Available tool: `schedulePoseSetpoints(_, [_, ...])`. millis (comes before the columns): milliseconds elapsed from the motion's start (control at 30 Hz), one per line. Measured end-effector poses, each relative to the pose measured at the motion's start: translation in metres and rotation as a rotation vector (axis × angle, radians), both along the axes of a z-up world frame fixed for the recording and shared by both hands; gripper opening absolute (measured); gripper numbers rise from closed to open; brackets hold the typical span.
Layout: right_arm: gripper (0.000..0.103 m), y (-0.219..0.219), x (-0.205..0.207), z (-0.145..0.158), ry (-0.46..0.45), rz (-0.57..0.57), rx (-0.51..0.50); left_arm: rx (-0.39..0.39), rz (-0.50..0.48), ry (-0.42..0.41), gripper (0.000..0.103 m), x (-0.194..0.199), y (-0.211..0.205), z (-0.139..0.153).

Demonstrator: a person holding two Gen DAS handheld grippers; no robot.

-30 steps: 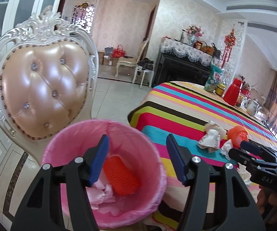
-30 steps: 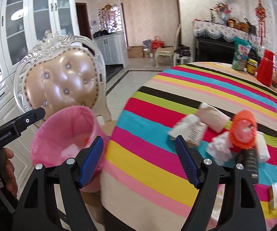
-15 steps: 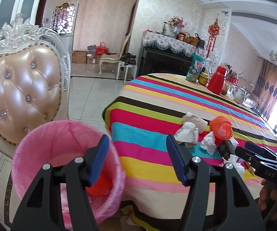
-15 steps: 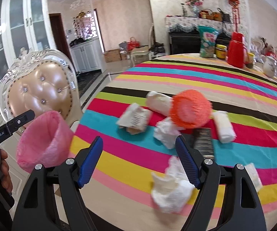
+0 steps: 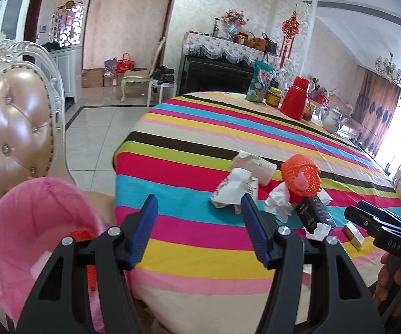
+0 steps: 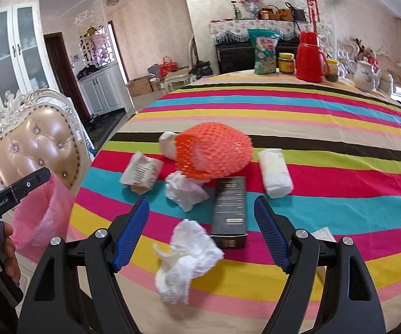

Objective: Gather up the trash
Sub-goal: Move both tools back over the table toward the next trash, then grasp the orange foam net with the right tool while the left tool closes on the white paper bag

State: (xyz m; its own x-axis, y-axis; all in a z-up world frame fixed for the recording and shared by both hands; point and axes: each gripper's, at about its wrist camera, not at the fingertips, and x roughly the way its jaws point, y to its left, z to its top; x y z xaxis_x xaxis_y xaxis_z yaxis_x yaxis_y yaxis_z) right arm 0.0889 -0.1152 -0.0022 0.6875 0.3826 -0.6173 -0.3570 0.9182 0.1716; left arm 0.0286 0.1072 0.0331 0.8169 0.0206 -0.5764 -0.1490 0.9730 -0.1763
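Both grippers, left gripper (image 5: 197, 229) and right gripper (image 6: 201, 232), open and empty: centre right over crumpled tissue (image 6: 186, 261) at lower-middle frame, pinch low, clear of black box (image 6: 231, 211).

On the striped tablecloth (image 6: 325, 117) lie an orange foam net (image 6: 214, 153), crumpled white tissues (image 6: 186, 261), a dark flat box (image 6: 229, 211), a wrapped white packet (image 6: 274, 172) and folded paper scraps (image 6: 141, 174); the pink-lined bin (image 5: 30, 239) stands beside the table, holding orange netting

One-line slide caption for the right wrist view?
Open right gripper hovers over crumpled tissue and black box on the striped tablecloth.
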Motion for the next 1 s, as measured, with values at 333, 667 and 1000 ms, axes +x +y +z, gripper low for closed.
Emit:
schedulePoseSetpoints(333, [0.077,-0.023,0.017,-0.007,0.018,-0.054,0.008,-0.005,-0.063,0.053,0.060,0.044,-0.024,-0.021])
schedulePoseSetpoints(667, [0.082,-0.038,0.036,-0.011,0.032,-0.085,0.020,0.007,-0.110,0.105,0.064,0.086,-0.040,-0.042])
schedulePoseSetpoints(1000, [0.085,-0.033,0.054,-0.001,0.019,-0.092,0.033,0.009,-0.140,0.151,0.070,0.124,-0.045,-0.059])
